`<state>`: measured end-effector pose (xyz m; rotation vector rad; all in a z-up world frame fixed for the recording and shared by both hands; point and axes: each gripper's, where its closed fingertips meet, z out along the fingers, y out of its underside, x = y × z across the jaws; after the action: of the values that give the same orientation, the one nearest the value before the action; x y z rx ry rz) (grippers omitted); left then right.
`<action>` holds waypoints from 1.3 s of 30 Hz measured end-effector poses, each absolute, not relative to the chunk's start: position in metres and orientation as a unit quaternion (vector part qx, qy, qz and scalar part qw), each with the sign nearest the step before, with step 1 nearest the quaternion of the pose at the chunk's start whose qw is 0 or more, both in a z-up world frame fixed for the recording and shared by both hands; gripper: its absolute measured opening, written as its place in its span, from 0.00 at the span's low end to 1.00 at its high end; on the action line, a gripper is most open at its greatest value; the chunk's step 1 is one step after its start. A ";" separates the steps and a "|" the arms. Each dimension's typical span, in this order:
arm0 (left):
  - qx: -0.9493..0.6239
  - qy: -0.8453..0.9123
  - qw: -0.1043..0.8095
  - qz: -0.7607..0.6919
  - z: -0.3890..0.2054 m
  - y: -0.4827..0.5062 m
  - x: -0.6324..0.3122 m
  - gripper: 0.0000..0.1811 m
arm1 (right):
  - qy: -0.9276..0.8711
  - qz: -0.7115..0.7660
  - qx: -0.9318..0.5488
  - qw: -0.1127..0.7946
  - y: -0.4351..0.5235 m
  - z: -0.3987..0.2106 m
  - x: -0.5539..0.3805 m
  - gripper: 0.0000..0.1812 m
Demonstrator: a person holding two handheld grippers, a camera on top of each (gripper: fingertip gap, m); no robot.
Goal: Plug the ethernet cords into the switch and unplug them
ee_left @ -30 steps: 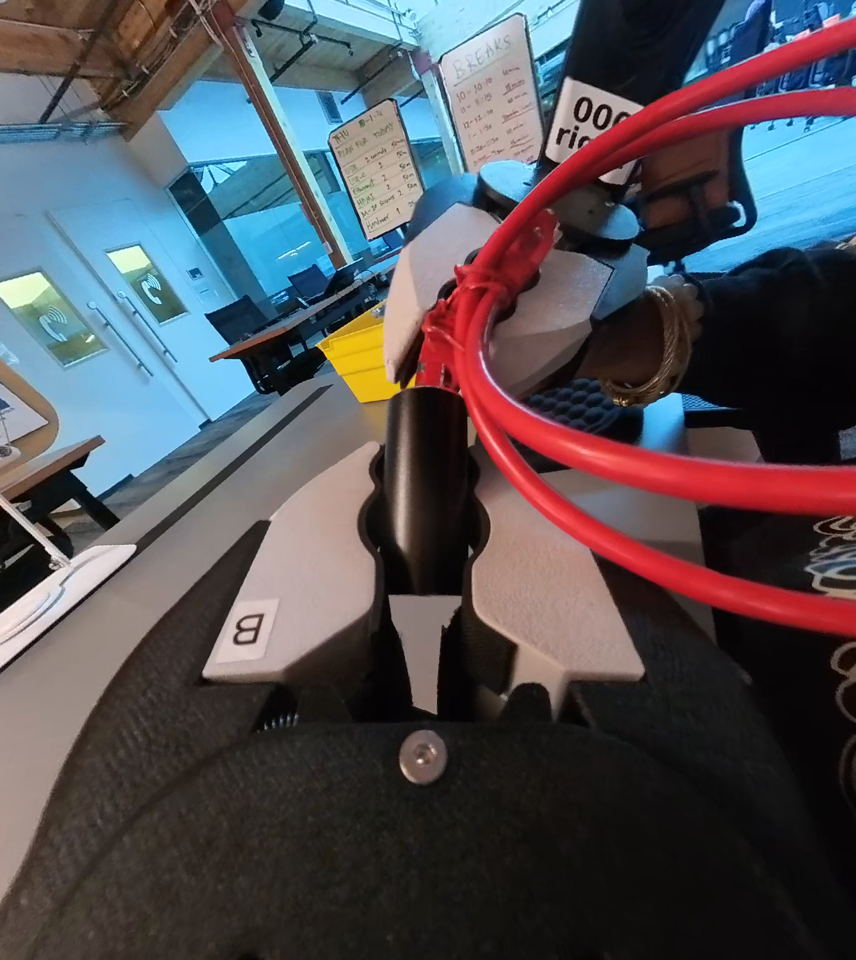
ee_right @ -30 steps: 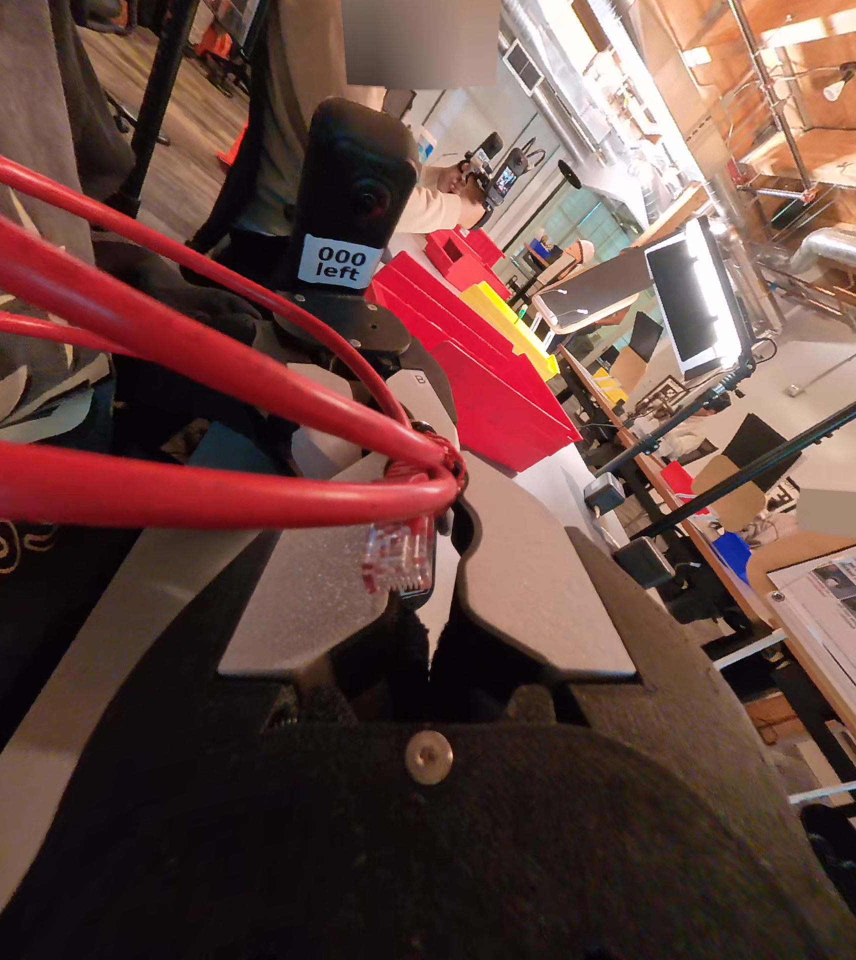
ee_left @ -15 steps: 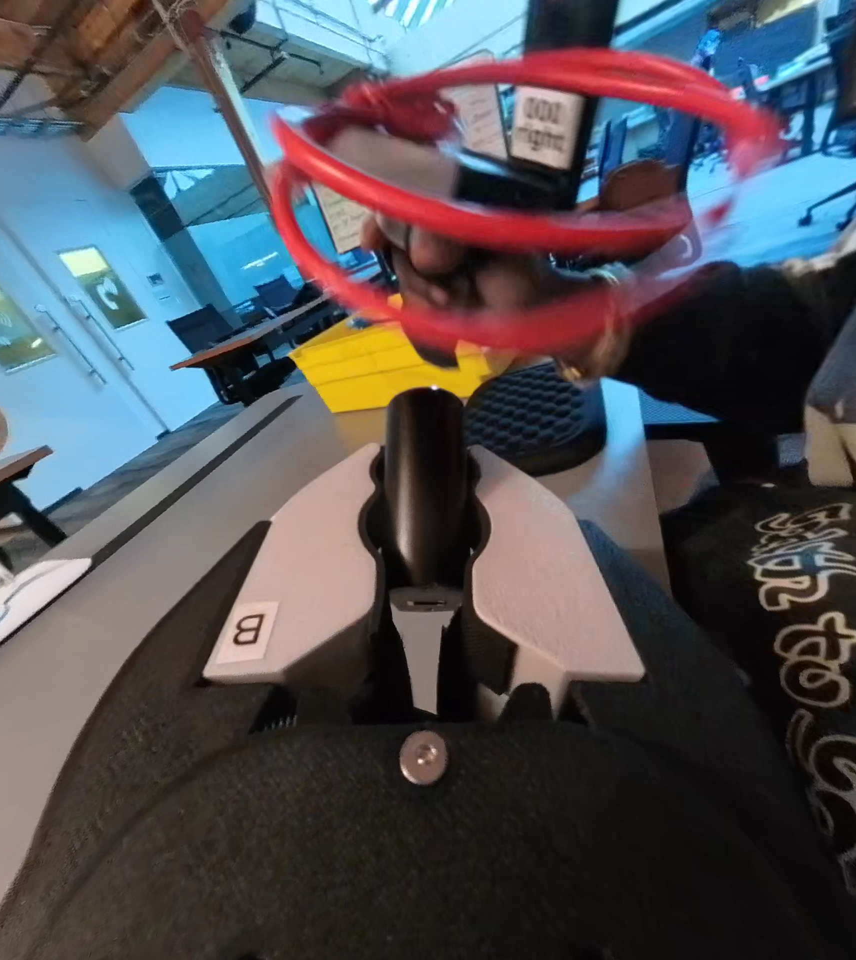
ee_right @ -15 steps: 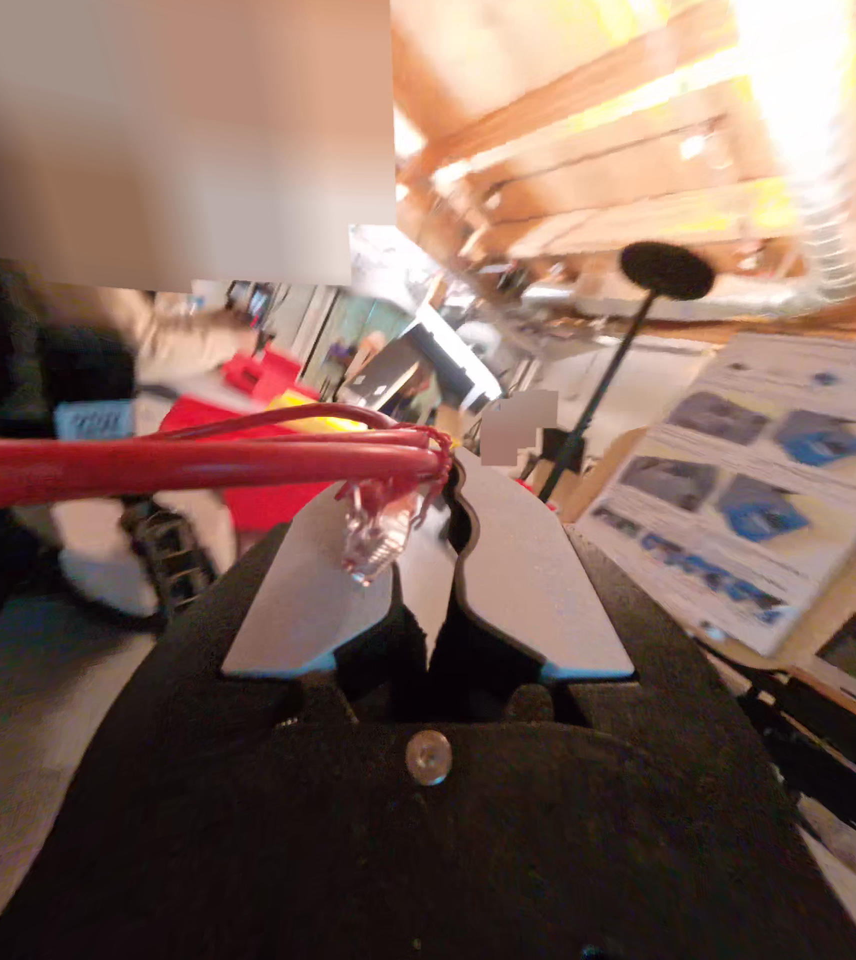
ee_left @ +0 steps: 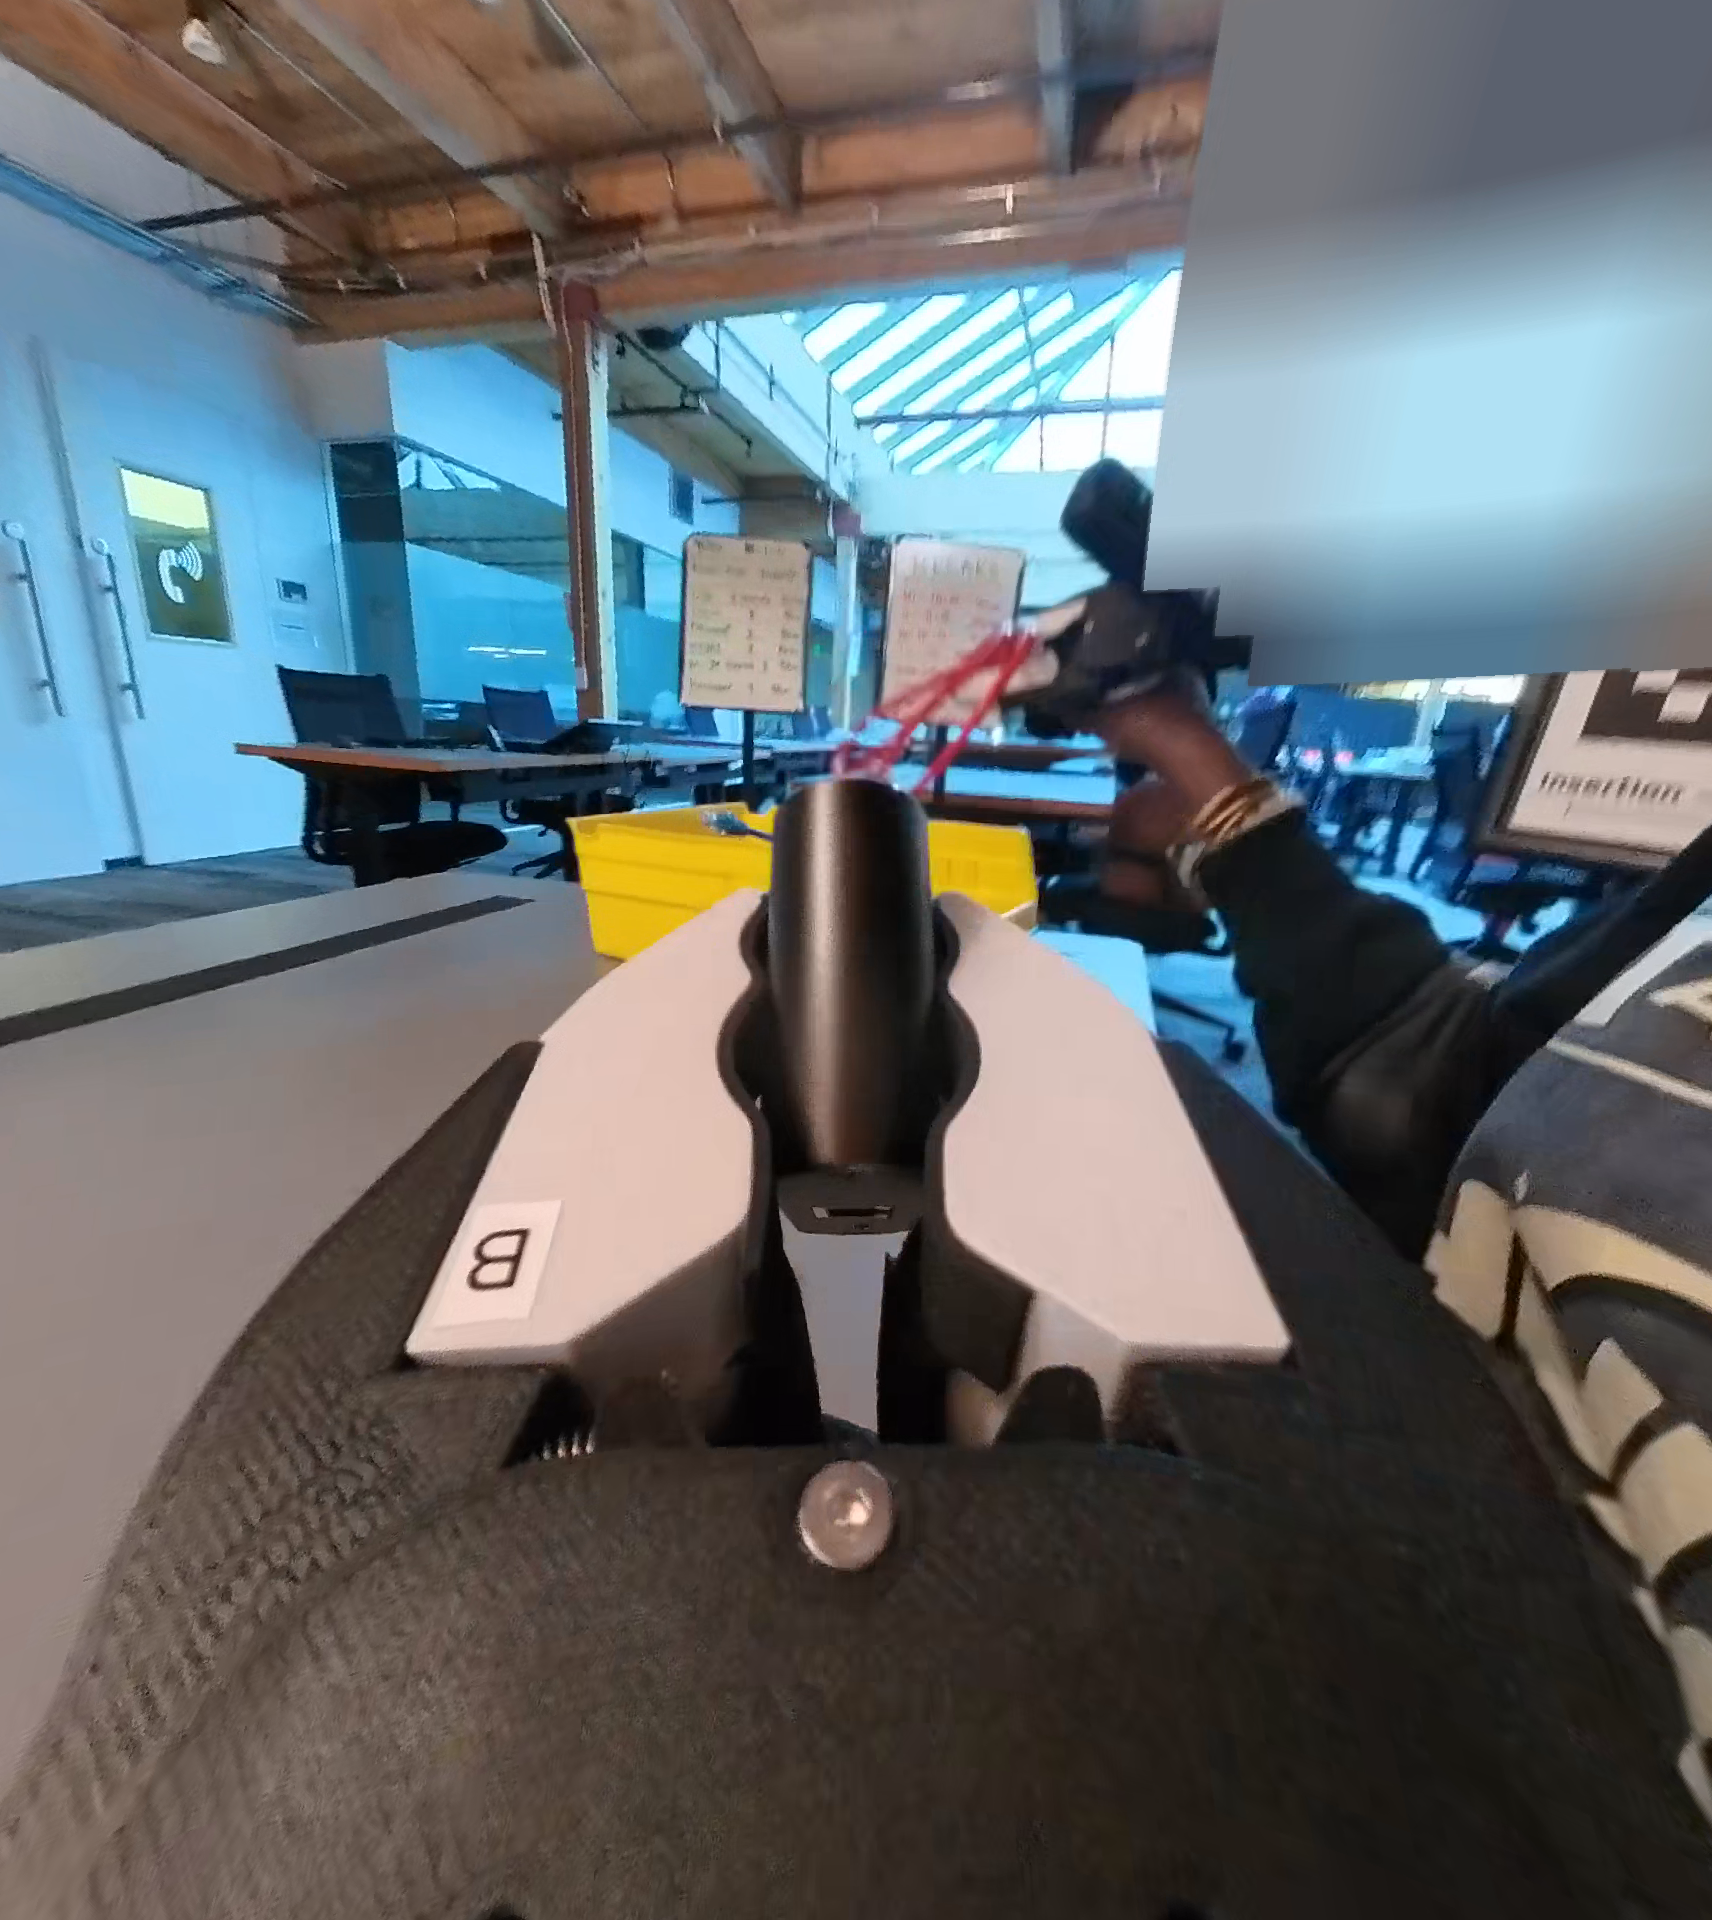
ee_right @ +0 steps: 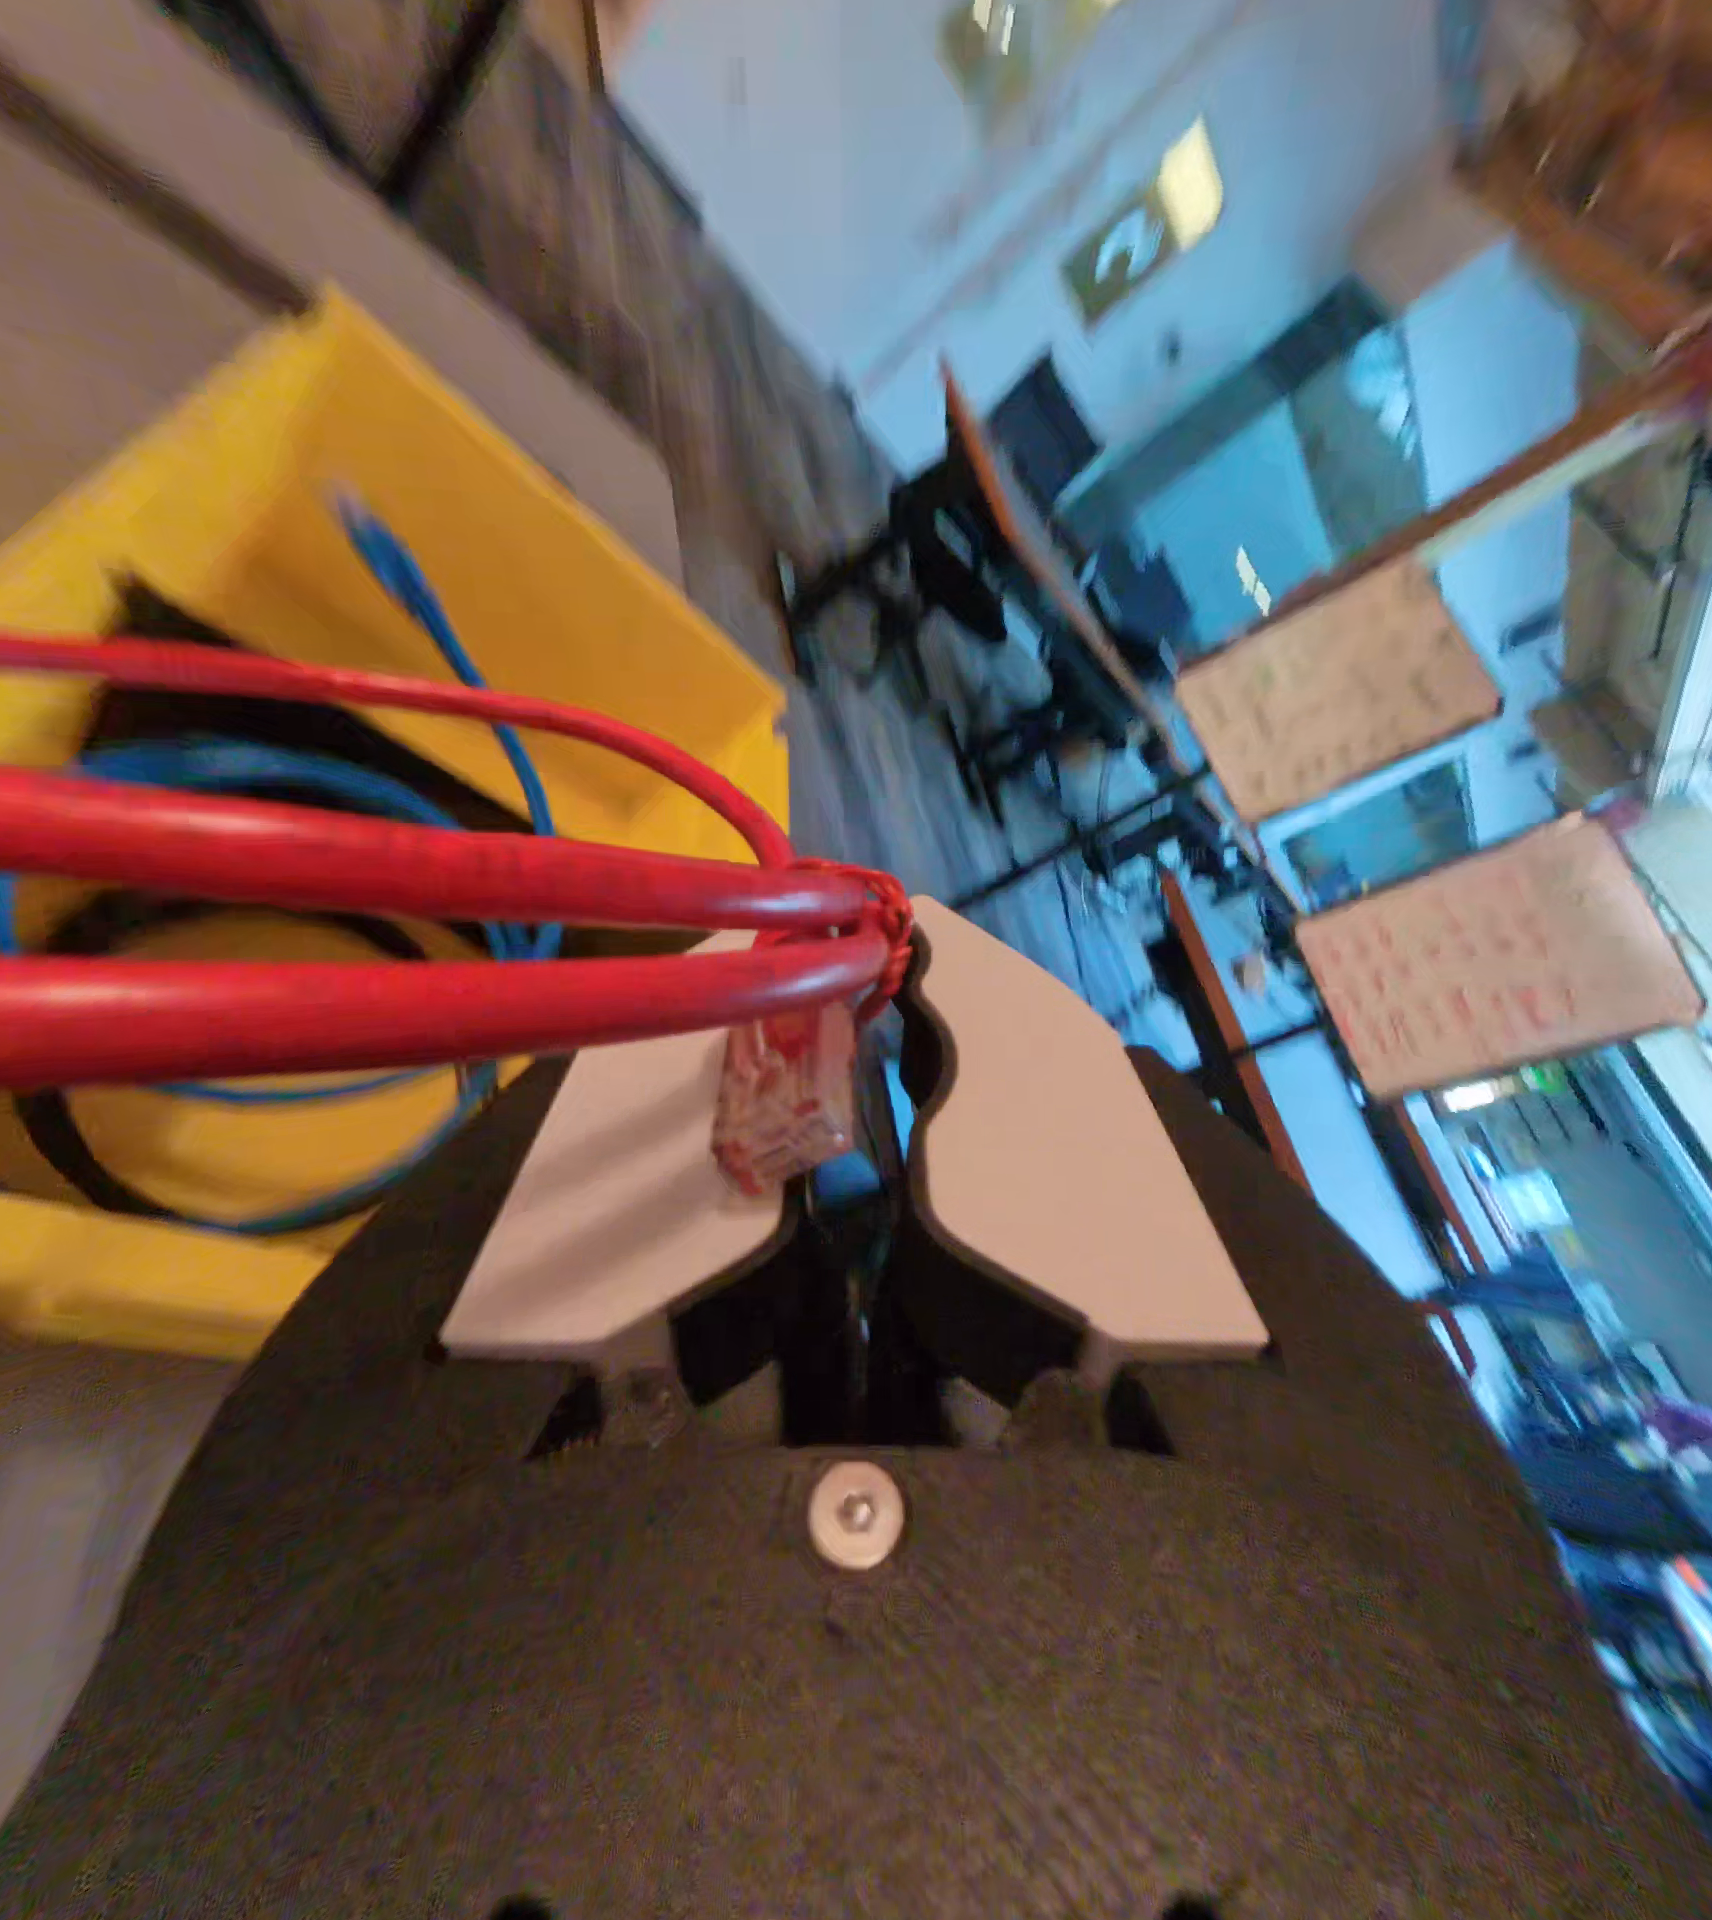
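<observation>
- The coiled red ethernet cord (ee_right: 332,935) is pinched at its wire-tied bundle between the right gripper (ee_right: 899,956) fingertips; its loops run off toward 9 o'clock.
- Its clear plug (ee_right: 779,1101) hangs loose just beneath the tips, over the left finger.
- At 9 to 10 o'clock behind the cord sits a yellow bin (ee_right: 561,582) holding a coiled blue cable (ee_right: 416,592).
- The left gripper (ee_left: 850,935) is clamped on a black cylindrical object (ee_left: 847,987), which points toward 12 o'clock.
- In the left wrist view, the right gripper (ee_left: 1091,665) is far off at 1 o'clock, red loops trailing toward the bin (ee_left: 665,873).
- The bin stands on a grey table (ee_left: 208,1091).
- No switch is identifiable in either view.
</observation>
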<state>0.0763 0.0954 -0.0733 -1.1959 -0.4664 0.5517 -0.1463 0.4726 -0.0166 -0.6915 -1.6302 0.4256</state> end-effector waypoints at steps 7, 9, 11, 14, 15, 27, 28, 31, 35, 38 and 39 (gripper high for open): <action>-0.528 -0.234 0.784 0.229 -0.071 0.088 0.073 0.14 | -0.821 0.036 -0.434 0.370 0.515 -0.118 -0.129 0.08; -0.525 -0.239 0.785 0.226 -0.071 0.087 0.072 0.14 | -0.836 0.035 -0.449 0.313 0.511 -0.143 -0.128 0.08; -0.517 -0.241 0.791 0.221 -0.069 0.085 0.073 0.14 | -0.826 0.065 -0.469 0.307 0.507 -0.150 -0.140 0.08; -0.511 -0.247 0.795 0.215 -0.069 0.083 0.071 0.14 | -0.813 0.160 -0.490 0.270 0.488 -0.151 -0.149 0.21; -0.511 -0.248 0.795 0.212 -0.069 0.083 0.071 0.14 | -0.808 0.183 -0.496 0.260 0.484 -0.149 -0.150 0.26; -0.511 -0.263 0.791 0.210 -0.073 0.081 0.067 0.14 | -0.752 0.451 -0.339 0.339 0.385 -0.065 -0.164 0.26; -0.511 -0.265 0.790 0.210 -0.073 0.081 0.066 0.14 | -0.745 0.486 -0.310 0.336 0.366 -0.055 -0.159 0.26; -0.502 -0.268 0.798 0.200 -0.072 0.079 0.066 0.14 | -0.717 0.638 -0.160 0.231 0.280 -0.022 -0.107 0.28; -0.485 -0.267 0.809 0.198 -0.068 0.074 0.067 0.14 | -0.689 0.724 -0.016 -0.013 0.184 -0.018 -0.012 0.44; -0.521 -0.274 0.775 0.228 -0.076 0.080 0.063 0.14 | -0.701 0.699 0.075 -0.124 0.130 -0.057 0.046 0.51; -0.540 -0.274 0.759 0.239 -0.080 0.085 0.062 0.14 | -0.709 0.685 0.091 -0.137 0.115 -0.074 0.057 0.49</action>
<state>0.0616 0.0849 -0.0805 -1.1765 -0.5959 0.5201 0.0568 0.1150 -0.0738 0.3139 -2.4467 2.3635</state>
